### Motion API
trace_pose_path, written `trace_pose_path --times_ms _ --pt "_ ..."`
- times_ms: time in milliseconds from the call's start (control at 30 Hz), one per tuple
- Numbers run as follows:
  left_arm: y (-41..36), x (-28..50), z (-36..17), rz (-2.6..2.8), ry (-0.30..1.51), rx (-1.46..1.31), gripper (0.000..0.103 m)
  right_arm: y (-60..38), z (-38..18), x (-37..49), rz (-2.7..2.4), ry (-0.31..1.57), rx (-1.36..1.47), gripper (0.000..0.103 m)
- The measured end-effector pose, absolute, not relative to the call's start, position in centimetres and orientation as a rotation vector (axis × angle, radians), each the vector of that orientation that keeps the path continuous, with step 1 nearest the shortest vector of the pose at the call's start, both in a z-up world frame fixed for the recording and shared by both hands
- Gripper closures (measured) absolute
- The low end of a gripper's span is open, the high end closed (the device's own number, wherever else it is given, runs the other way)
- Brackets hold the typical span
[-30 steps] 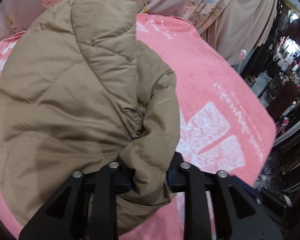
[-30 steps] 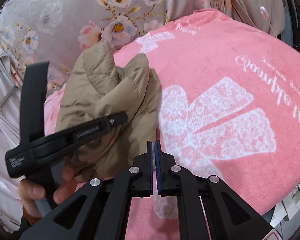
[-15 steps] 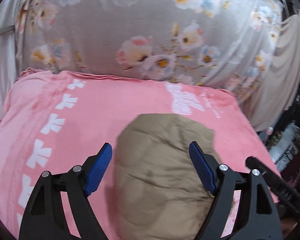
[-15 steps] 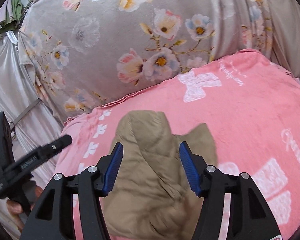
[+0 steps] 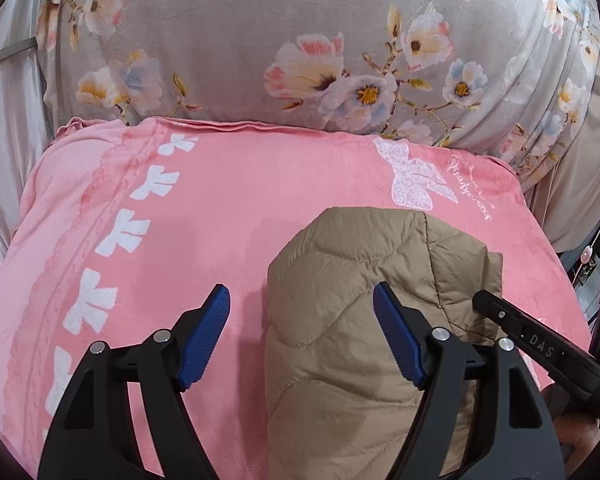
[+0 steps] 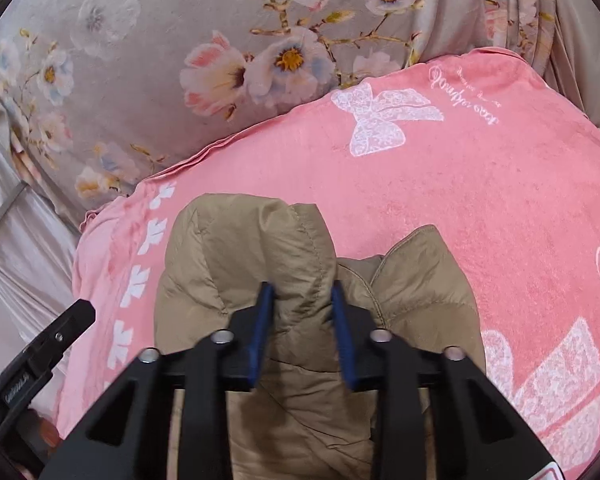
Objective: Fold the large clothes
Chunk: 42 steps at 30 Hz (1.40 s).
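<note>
A tan quilted jacket [image 5: 360, 320] lies folded in a bundle on the pink blanket [image 5: 220, 208]. My left gripper [image 5: 302, 332] is open and empty above the jacket's left edge, its blue pads wide apart. In the right wrist view the jacket [image 6: 252, 256] fills the lower middle. My right gripper [image 6: 300, 336] stands with its jaws narrowed around a raised fold of the jacket, the fabric between the blue pads. Whether the pads press on the fabric is unclear. The right gripper's body also shows in the left wrist view [image 5: 540, 344].
The pink blanket with white bow prints [image 6: 420, 168] covers the work surface. A grey floral curtain [image 5: 300, 48] hangs right behind it. Pale drapes [image 6: 16, 240] hang at the left. The left gripper's handle [image 6: 40, 344] shows at the lower left.
The left gripper let go of the jacket, opened and pulled back. The right gripper opened from shut, moved over the jacket and has narrowed around a fold.
</note>
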<state>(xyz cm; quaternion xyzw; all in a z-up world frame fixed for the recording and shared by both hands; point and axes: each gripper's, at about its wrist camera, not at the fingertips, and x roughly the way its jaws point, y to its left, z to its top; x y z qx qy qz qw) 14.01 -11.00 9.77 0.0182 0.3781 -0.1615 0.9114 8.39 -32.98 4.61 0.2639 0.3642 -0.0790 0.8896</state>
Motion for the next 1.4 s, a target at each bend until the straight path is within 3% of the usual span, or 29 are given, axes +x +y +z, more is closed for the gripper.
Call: trace_pose_path --times_ms 200,933,1400 --pt "-12.0 14.5 8.7 -0.333 0.804 0.048 0.036 -33.8 4.7 6.6 -0.163 0.716 0.535 0.093" --pt "-17.3 14.1 3.6 -0.378 0.906 0.102 0.036 -35.9 -1.4 4.3 -0.277 0.761 0.45 0.094" --pt "-18.9 13.5 0.4 -0.349 0.871 0.167 0.032 -37.0 -4.9 4.2 -0.248 0.758 0.493 0.093"
